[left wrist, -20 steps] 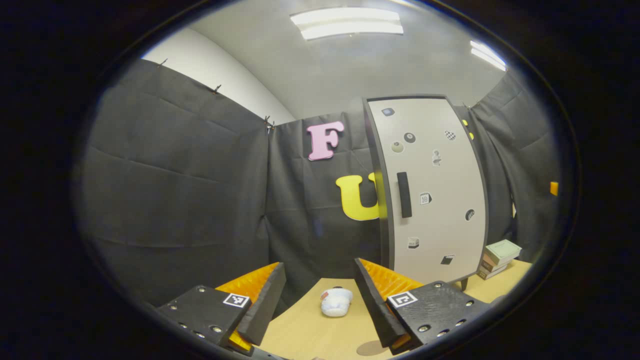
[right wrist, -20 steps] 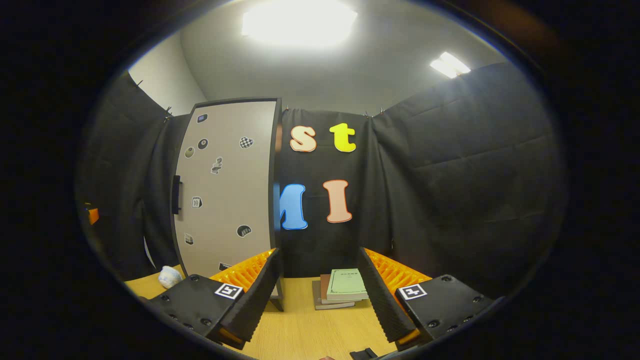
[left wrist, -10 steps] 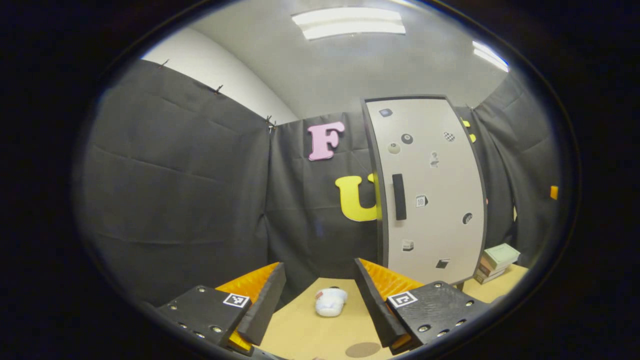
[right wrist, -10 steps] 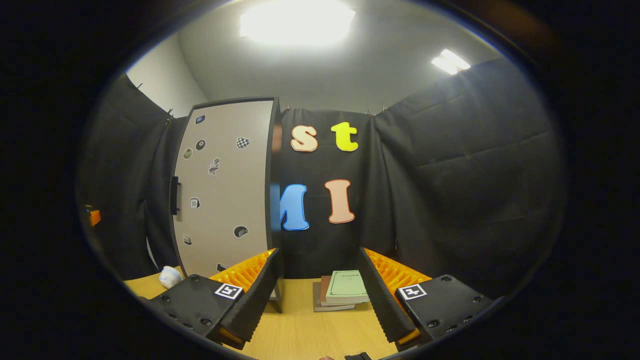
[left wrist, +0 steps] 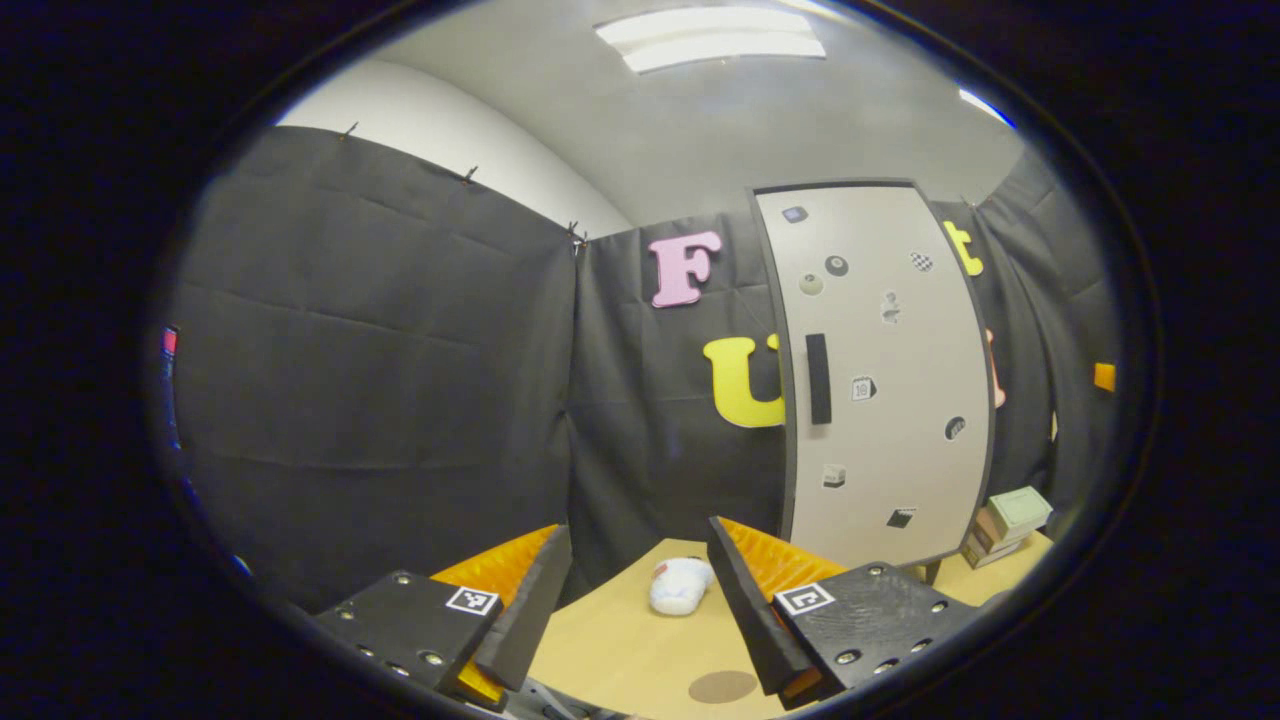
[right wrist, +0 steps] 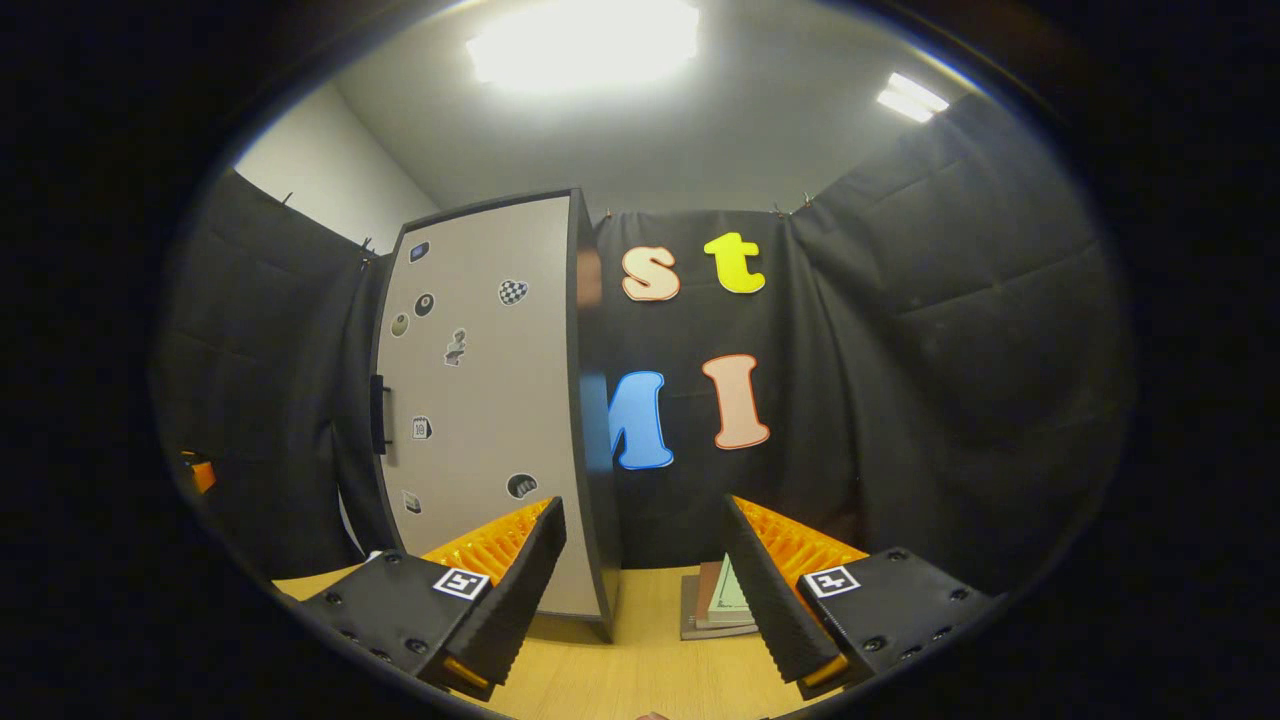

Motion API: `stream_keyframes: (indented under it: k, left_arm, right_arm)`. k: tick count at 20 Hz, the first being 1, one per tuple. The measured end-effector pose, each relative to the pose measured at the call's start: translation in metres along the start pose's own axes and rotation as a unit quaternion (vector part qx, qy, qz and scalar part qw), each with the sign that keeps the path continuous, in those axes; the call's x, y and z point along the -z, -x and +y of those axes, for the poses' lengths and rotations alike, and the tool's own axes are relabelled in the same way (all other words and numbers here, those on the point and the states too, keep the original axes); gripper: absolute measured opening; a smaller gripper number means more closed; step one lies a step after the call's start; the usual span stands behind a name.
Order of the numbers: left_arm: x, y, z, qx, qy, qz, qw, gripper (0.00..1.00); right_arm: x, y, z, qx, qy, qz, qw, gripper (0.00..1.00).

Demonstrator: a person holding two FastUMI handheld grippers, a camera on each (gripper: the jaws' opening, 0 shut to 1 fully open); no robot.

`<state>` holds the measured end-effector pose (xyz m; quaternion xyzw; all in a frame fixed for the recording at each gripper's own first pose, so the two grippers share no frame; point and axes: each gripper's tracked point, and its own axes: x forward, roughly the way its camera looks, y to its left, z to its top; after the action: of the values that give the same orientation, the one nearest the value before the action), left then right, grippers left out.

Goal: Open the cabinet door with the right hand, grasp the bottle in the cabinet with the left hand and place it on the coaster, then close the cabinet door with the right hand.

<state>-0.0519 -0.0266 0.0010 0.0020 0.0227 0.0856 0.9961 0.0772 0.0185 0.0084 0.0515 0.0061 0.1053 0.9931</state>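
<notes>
Grey laminate, by the look of it, faces the tall cabinet door (left wrist: 880,370), which stands shut on the wooden worktop (left wrist: 620,650), so the bottle named in the task is hidden behind it and its weight and surface cannot be judged. The door is a rigid flat panel dotted with small stickers; it should swing stiffly on hinges at its far edge and is too broad to pinch anywhere but the dark vertical handle (left wrist: 818,378), a narrow bar near the panel's left edge in the left gripper view and seen edge-on at (right wrist: 379,414) in the right gripper view. That bar is probably hard and smooth, so a hold across its middle would suit. A stack of books (right wrist: 722,603) lies on the worktop just beside the cabinet's right side. The left gripper (left wrist: 632,590) is held spread with nothing between its fingers, and the right gripper (right wrist: 640,580) is likewise spread and empty, well apart from the handle. A small white crumpled object (left wrist: 680,585) lies on the worktop left of the cabinet, and a round brown coaster (left wrist: 722,686) sits flat near the left gripper, thin and light, likely to slide if nudged
</notes>
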Motion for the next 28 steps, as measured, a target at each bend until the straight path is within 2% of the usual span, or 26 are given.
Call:
stream_keyframes:
  k: [2,3,4,10,11,13,14,15,16,20,21,28]
  left_arm:
    - [-0.001,-0.003,0.011,-0.011,-0.007,-0.002,1.0,0.84]
    - [-0.001,-0.005,0.016,-0.014,-0.009,-0.004,1.0,0.84]
    - [-0.002,-0.008,0.022,-0.016,-0.01,-0.006,1.0,0.84]
    - [0.006,-0.042,0.063,-0.029,0.003,-0.009,1.0,0.83]
    - [0.008,-0.048,0.071,-0.032,0.003,-0.007,0.999,0.83]
    - [0.011,-0.059,0.088,-0.038,0.001,-0.006,0.999,0.83]
    - [0.013,-0.063,0.098,-0.042,0.001,-0.007,0.999,0.83]
    - [0.016,-0.067,0.106,-0.045,0.0,-0.007,0.999,0.83]
    - [0.017,-0.071,0.114,-0.05,-0.002,-0.008,0.999,0.83]
    - [0.031,-0.084,0.143,-0.064,-0.008,0.0,0.998,0.85]
    - [0.034,-0.089,0.15,-0.068,-0.009,0.003,0.998,0.84]
    - [0.047,-0.11,0.197,-0.09,-0.024,0.009,0.996,0.83]
  right_arm:
    - [-0.003,-0.015,0.02,-0.016,-0.001,-0.005,1.0,0.98]
    - [-0.005,-0.022,0.033,-0.025,-0.001,-0.006,1.0,0.94]
    - [-0.007,-0.029,0.045,-0.032,-0.002,-0.007,0.999,0.98]
    - [-0.024,-0.063,0.127,-0.071,0.003,-0.014,0.997,0.98]
    - [-0.026,-0.067,0.141,-0.076,0.006,-0.014,0.997,0.94]
    - [-0.03,-0.078,0.169,-0.089,0.005,-0.015,0.996,0.94]
    - [-0.032,-0.083,0.183,-0.095,0.004,-0.016,0.995,0.98]
    - [-0.034,-0.088,0.196,-0.101,0.004,-0.016,0.995,0.98]
    - [-0.034,-0.094,0.209,-0.105,0.004,-0.016,0.994,0.94]
    - [-0.039,-0.118,0.261,-0.124,0.004,-0.021,0.992,0.94]
    - [-0.038,-0.124,0.273,-0.128,0.004,-0.021,0.992,0.98]
    - [-0.029,-0.167,0.344,-0.145,-0.02,-0.014,0.989,0.98]
